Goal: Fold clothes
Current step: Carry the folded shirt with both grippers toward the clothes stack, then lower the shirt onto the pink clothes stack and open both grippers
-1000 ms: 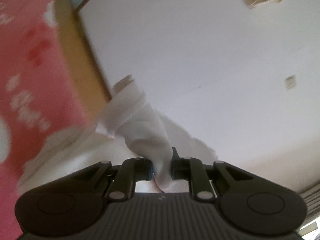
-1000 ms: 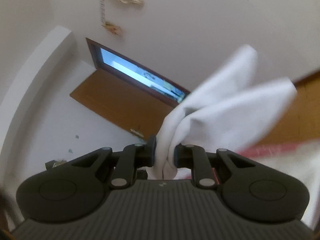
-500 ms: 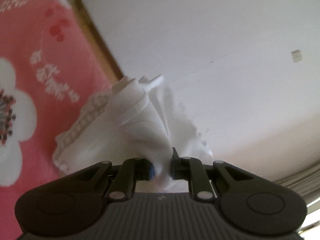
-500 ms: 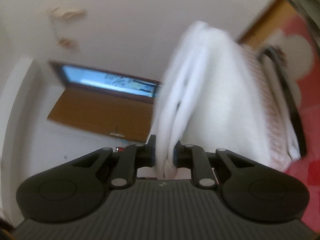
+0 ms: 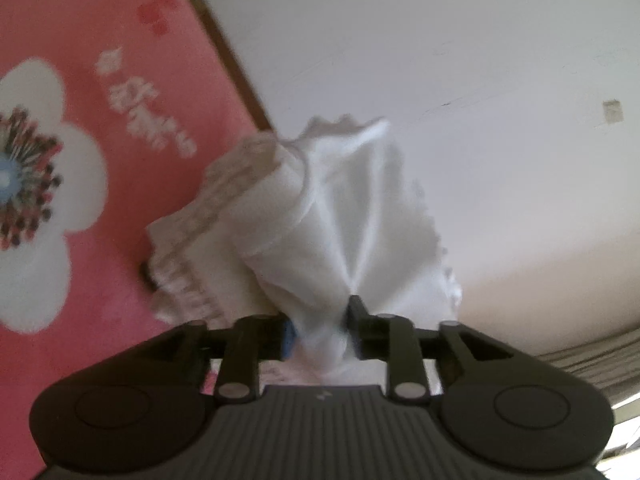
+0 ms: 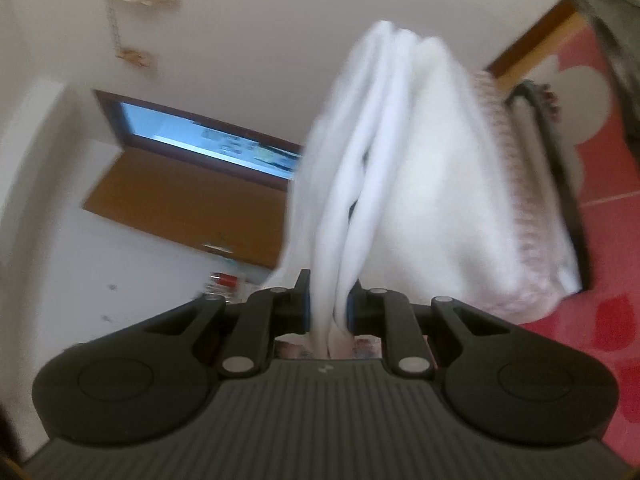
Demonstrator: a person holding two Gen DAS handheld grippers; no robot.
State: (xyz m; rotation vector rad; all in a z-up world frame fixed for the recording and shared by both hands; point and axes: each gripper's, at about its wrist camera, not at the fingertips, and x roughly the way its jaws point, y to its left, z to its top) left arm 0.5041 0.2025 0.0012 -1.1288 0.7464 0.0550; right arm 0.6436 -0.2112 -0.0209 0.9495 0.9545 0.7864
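Note:
A white garment with a lace-trimmed edge is bunched between both grippers, low over a pink bedspread with white flowers. My left gripper has the cloth filling the gap between its jaws. Creases still fan out from the pinch while the jaws are opening. In the right wrist view the garment rises in thick upright folds. My right gripper clamps their lower end, and its jaws are just starting to open. The bedspread lies to its right.
A wooden bed edge runs along the bedspread against a pale wall. In the right wrist view a brown door with a glass pane above it stands at the left. A dark band lies along the garment's far edge.
Both grippers have come down towards the bedspread with the garment. The left jaws now stand wider apart around the cloth. The garment has bunched up and its lace edge rests on the bedspread.

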